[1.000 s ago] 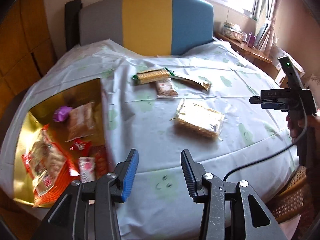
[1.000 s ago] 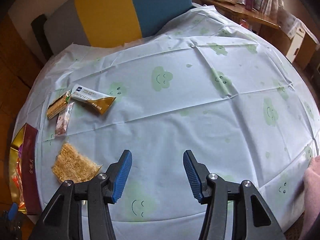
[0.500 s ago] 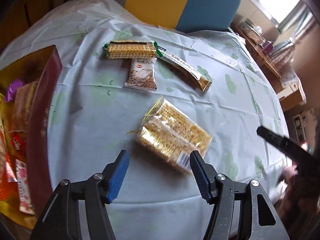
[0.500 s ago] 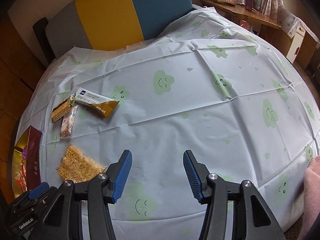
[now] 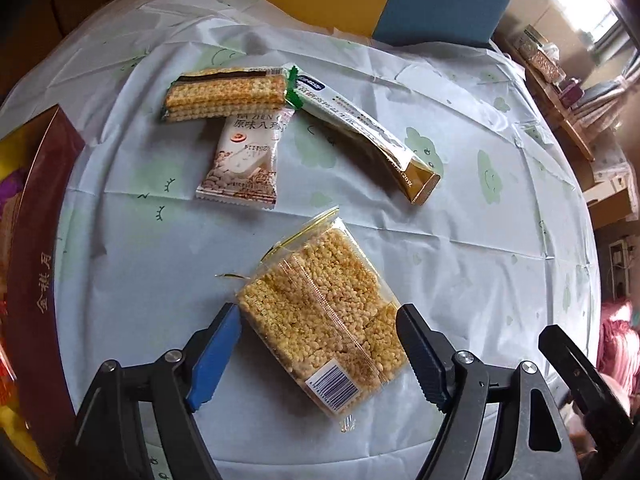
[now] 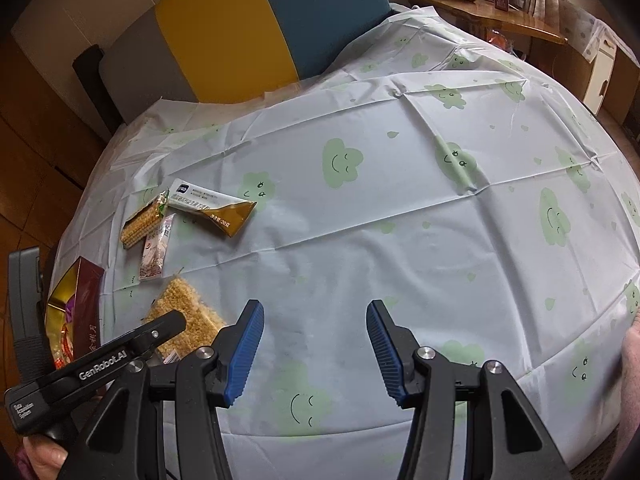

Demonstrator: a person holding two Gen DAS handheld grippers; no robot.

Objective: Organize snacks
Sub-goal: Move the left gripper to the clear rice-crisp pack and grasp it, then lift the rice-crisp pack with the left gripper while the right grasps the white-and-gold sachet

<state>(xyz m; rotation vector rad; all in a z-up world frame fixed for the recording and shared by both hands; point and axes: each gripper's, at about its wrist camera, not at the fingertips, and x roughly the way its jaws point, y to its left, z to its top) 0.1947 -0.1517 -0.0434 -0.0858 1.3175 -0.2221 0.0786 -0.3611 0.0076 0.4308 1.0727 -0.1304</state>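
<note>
In the left wrist view, the left gripper (image 5: 320, 344) has its fingers (image 5: 214, 354) spread wide on either side of a clear-wrapped yellow puffed-rice cake pack (image 5: 326, 322), which lies flat on the round worktop under a pale blue plastic cloth with green smiling clouds (image 5: 500, 280). Whether the finger pads touch the wrapper cannot be told. Beyond it lie a white-and-brown sachet printed with Chinese text (image 5: 244, 160), a clear-wrapped stack of waffle-patterned crackers with green ends (image 5: 226, 94) overlapping the sachet's top edge, and a long white-and-gold stick packet (image 5: 368, 132) touching the crackers' right end. At the left edge stands an open maroon box with a gold lining (image 5: 40, 264), snacks partly visible inside.

In the right wrist view, the right gripper (image 6: 316, 350) hangs over bare cloth with its blue-padded fingers (image 6: 246, 354) wide apart, holding nothing. The four packets sit well to its left; the rice cake pack (image 6: 186, 308) is partly hidden by the left gripper's black body (image 6: 96, 364). The maroon box (image 6: 86, 300) is at the worktop's left rim.
</note>
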